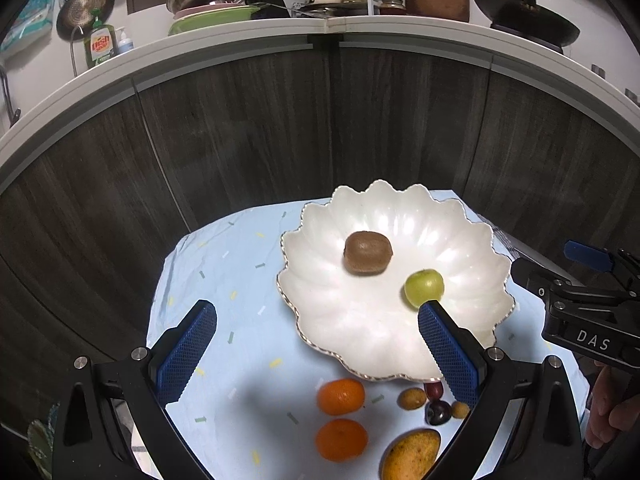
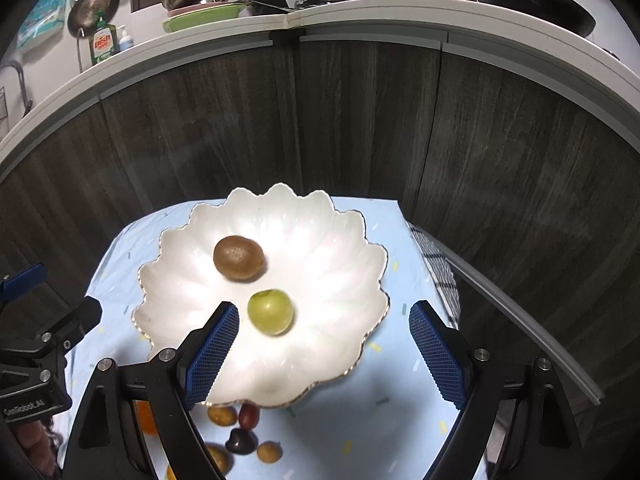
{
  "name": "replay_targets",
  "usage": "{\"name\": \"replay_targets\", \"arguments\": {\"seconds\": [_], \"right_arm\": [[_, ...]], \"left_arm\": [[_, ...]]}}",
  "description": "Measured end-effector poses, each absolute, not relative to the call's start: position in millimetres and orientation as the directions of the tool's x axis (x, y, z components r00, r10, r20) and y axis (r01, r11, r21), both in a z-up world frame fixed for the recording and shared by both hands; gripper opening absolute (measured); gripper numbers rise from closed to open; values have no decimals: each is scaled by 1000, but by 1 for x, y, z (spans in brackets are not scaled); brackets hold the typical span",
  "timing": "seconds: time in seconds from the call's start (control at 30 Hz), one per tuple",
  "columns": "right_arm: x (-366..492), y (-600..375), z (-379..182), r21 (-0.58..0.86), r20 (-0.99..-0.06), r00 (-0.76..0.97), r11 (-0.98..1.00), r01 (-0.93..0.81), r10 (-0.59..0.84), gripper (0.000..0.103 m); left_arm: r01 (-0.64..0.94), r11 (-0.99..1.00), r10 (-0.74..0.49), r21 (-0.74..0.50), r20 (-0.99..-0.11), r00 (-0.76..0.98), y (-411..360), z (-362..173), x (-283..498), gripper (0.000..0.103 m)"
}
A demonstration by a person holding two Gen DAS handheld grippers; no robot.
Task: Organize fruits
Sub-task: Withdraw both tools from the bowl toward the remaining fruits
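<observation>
Dark wood cabinet fronts (image 1: 248, 140) rise behind a low table covered with a pale blue cloth (image 1: 224, 280), and a white scalloped plate (image 1: 472, 240) sits on it. On the plate lie a brown kiwi (image 1: 367, 253) and a green plum (image 1: 424, 287), apart from each other. Both grippers hover with jaws spread wide and nothing between them: the left gripper (image 1: 316, 354) above the near edge of the plate, the right gripper (image 2: 322, 350) over the plate just this side of the plum.

Loose fruit waits on the cloth in front of the plate: two oranges (image 1: 341, 397), a mango (image 1: 412, 456), dark plums (image 1: 438, 413) and small tan fruits (image 1: 411, 398). The next pick looks best done by lowering straight over one fruit, closing gently across its widest part. The oranges are round and could roll, and the small fruits sit close together, so a finger may nudge a neighbour.
</observation>
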State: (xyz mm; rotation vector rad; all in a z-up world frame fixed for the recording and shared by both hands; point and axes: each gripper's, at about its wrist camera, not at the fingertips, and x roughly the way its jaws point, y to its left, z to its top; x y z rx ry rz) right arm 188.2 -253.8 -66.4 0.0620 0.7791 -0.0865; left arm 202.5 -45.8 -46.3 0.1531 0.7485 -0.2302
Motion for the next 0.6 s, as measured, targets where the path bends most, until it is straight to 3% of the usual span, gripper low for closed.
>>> {"name": "replay_targets", "arguments": {"seconds": [0.6], "right_arm": [[142, -259, -86, 38, -732, 680, 993, 108, -46, 88]], "left_arm": [[354, 933, -208, 60, -714, 669, -56, -71, 159, 103]]}}
